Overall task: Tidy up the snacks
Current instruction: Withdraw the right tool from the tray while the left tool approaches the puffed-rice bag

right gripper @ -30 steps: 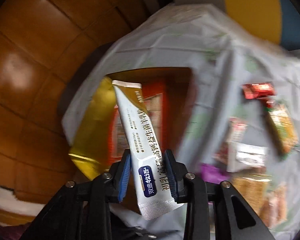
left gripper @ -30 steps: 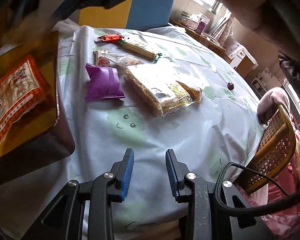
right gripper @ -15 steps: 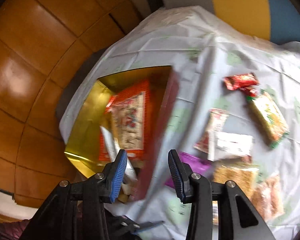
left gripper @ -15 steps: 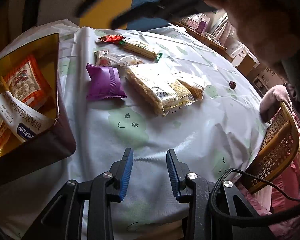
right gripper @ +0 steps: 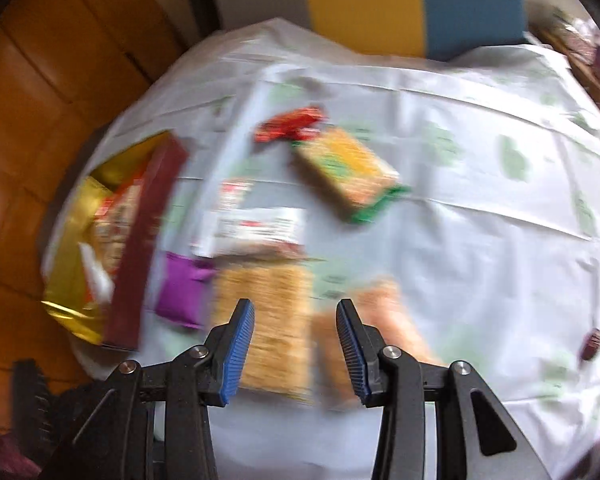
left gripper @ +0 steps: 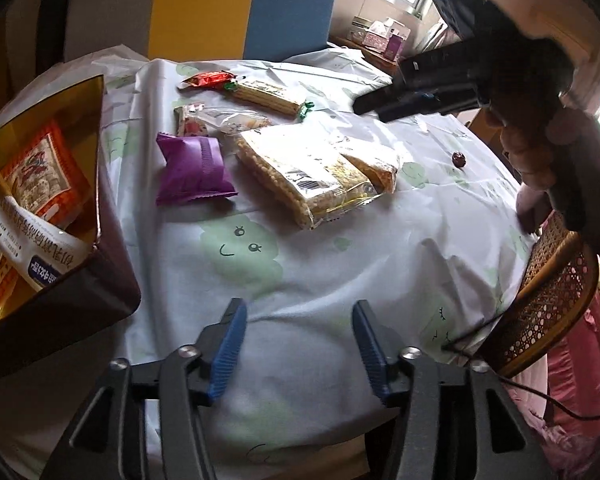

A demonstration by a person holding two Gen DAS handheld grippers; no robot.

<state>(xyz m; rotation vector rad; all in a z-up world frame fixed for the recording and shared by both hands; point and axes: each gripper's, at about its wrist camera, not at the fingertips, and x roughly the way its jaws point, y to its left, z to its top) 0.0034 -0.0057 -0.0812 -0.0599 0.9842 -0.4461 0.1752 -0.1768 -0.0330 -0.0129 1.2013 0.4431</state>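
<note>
No longer clamps the white sachet (left gripper: 32,240) in the right gripper (right gripper: 294,312), whose jaws stand parted and empty above the snacks left on the tablecloth (left gripper: 340,260), so counts one more item as stowed. Lies now inside the gold-lined box (left gripper: 100,152), slanted across the orange packet (left gripper: 40,172), long axis aslant with the blue-label end toward the near wall. Has just spread the left gripper (left gripper: 299,308) wider, with nothing between the pads.

White sachet (left gripper: 32,240) now lies in the box (left gripper: 72,300); left gripper (left gripper: 298,344) has just been opening
</note>
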